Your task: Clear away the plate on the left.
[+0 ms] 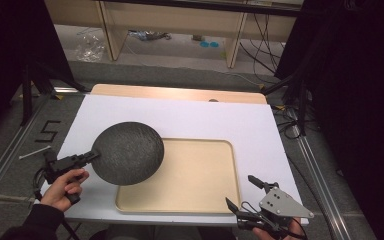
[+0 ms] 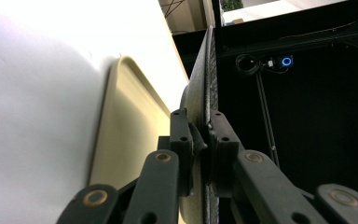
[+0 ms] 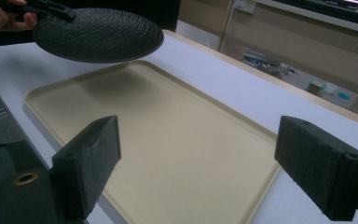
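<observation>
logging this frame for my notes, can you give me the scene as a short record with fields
held thing: dark round plate, rough-textured, gripped at its rim
left gripper: shut on the plate's edge, one jaw on each face
plate position: lifted clear of the surface, over the near left corner of the tray and the white table top beside it
tray: beige, rectangular, lying flat, nothing on it
right gripper: open, jaws wide apart, nothing between them, at the tray's near right corner
surface: white table top
</observation>
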`<state>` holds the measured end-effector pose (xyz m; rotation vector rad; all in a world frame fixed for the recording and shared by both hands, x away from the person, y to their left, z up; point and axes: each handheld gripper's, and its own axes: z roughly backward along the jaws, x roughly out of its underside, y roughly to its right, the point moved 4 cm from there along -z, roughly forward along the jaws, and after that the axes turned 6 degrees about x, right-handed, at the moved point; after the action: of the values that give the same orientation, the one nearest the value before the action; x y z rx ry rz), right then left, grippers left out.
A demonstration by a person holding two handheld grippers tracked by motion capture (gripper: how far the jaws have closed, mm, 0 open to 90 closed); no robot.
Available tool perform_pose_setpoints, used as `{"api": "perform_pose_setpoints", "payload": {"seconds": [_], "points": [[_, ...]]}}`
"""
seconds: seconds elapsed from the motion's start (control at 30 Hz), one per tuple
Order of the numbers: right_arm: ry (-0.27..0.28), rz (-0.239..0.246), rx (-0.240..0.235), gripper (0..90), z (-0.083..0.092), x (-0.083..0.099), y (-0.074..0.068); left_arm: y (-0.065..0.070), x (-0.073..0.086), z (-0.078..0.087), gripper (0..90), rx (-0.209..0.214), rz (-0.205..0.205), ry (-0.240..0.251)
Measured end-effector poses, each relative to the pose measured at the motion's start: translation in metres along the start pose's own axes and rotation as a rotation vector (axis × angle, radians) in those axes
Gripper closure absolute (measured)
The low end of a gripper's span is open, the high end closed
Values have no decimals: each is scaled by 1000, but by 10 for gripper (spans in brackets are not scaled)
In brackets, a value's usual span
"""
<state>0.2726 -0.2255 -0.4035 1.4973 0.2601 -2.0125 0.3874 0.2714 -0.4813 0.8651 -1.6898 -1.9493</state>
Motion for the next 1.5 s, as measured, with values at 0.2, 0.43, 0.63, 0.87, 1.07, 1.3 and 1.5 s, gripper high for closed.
{"api": "perform_pose_setpoints", "payload": {"seconds": [0.2, 0.43, 0.63, 0.87, 1.07, 1.3, 1.5], "points": [[3, -4, 4, 155, 0, 0, -1, 4, 11, -13, 827, 1, -10, -37], [3, -3, 3, 155, 0, 0, 0, 6, 24, -28, 826, -9, -24, -74], [-7, 2, 4, 155, 0, 0, -1, 8, 36, -42, 821, -16, 3, -119], [-5, -1, -2, 155, 0, 0, 0, 12, 52, -62, 815, -16, -10, -179], [-6, 3, 0, 155, 0, 1, -1, 11, 63, -77, 804, -36, -29, -228], [-13, 0, -4, 155, 0, 1, -1, 6, 70, -87, 795, -62, -32, -259], [-18, 3, -4, 155, 1, 1, 0, 2, 75, -93, 788, -89, -45, -281]]}}
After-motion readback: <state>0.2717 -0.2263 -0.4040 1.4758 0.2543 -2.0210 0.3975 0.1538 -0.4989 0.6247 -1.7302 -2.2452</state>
